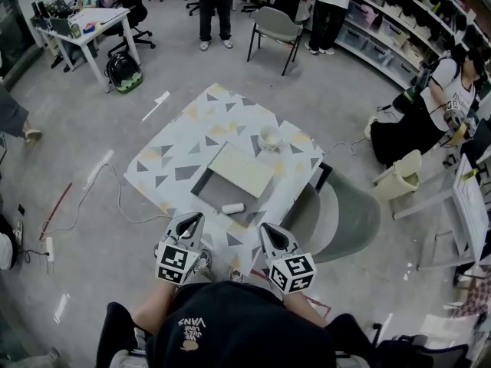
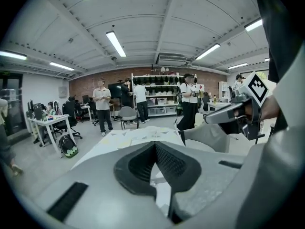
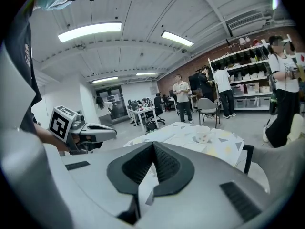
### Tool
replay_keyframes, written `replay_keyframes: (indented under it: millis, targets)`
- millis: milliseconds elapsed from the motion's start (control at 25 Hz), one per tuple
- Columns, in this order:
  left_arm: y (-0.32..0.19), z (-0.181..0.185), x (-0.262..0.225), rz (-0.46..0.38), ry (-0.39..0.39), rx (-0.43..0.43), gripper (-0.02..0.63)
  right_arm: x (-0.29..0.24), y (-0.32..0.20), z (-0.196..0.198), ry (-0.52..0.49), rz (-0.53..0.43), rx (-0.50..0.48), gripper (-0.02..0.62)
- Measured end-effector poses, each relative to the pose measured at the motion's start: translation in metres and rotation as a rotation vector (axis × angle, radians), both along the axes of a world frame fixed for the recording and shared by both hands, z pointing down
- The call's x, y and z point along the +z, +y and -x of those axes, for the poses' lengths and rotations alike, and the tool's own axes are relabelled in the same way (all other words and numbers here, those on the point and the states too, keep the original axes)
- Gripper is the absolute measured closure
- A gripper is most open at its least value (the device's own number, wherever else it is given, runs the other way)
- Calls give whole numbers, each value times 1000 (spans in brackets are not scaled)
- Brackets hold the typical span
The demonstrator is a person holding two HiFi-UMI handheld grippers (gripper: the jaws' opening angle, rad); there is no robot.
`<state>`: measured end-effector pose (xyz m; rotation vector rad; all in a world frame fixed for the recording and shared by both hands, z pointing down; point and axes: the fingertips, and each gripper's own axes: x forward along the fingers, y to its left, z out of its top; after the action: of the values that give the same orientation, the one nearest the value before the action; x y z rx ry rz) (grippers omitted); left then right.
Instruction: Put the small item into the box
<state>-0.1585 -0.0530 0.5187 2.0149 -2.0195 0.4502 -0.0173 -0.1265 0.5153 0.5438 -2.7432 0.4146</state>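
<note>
A small white cylindrical item (image 1: 233,208) lies at the near corner of a dark grey box (image 1: 207,186). The box's beige lid (image 1: 242,171) lies across its far part. The box sits on a low table under a triangle-patterned cloth (image 1: 180,148). My left gripper (image 1: 192,219) hovers at the table's near edge, just left of the item, jaws shut and empty. My right gripper (image 1: 268,228) hangs beside it to the right, also shut with nothing between its pads. The left gripper view shows shut jaws (image 2: 155,144) and the right gripper (image 2: 238,111); the right gripper view shows shut jaws (image 3: 153,144).
A white cup (image 1: 269,138) stands on the table behind the box, also in the right gripper view (image 3: 202,136). A grey chair (image 1: 337,217) stands right of the table. Cables trail on the floor at the left. People stand and sit around the room's edges.
</note>
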Motion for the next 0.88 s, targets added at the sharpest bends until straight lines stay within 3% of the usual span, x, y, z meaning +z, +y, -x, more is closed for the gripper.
replay_keyframes:
  millis: [360, 880]
  targets:
    - [36, -11, -5, -21, 11, -102, 600, -3, 10, -4, 1, -32, -69, 597]
    - [53, -30, -15, -47, 20, -160, 600, -3, 18, -10, 6, -48, -130, 597]
